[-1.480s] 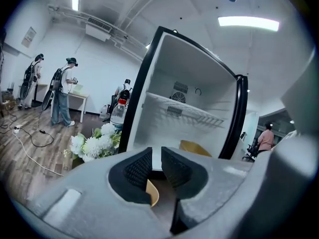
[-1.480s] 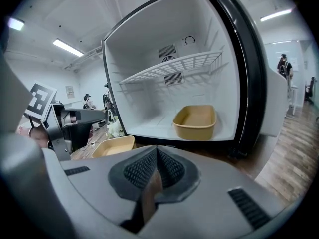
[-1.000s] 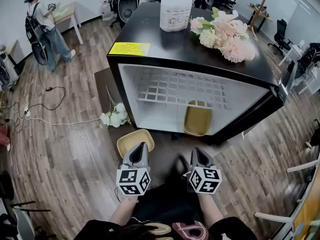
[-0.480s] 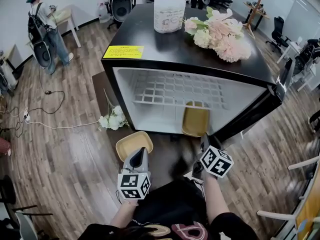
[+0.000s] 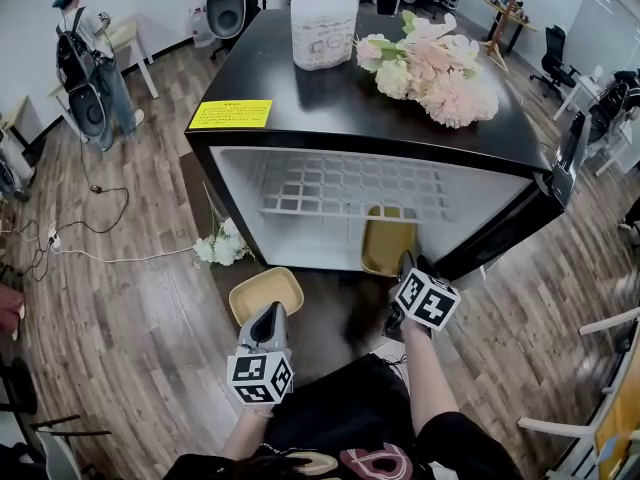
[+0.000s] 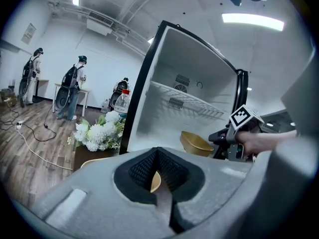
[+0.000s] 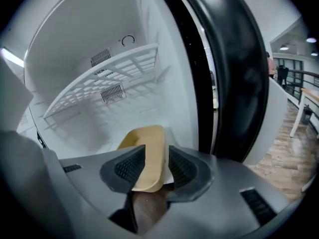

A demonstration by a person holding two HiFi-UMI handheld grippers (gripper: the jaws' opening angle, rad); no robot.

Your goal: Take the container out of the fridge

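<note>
Where the fridge (image 5: 300, 223) stands open, one container (image 5: 388, 240) (yellow) sits inside.

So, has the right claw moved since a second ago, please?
Yes: the right claw has gone forward to the open front of the fridge, and its jaws have just been opening, with the near end of the yellow container between them.
</note>
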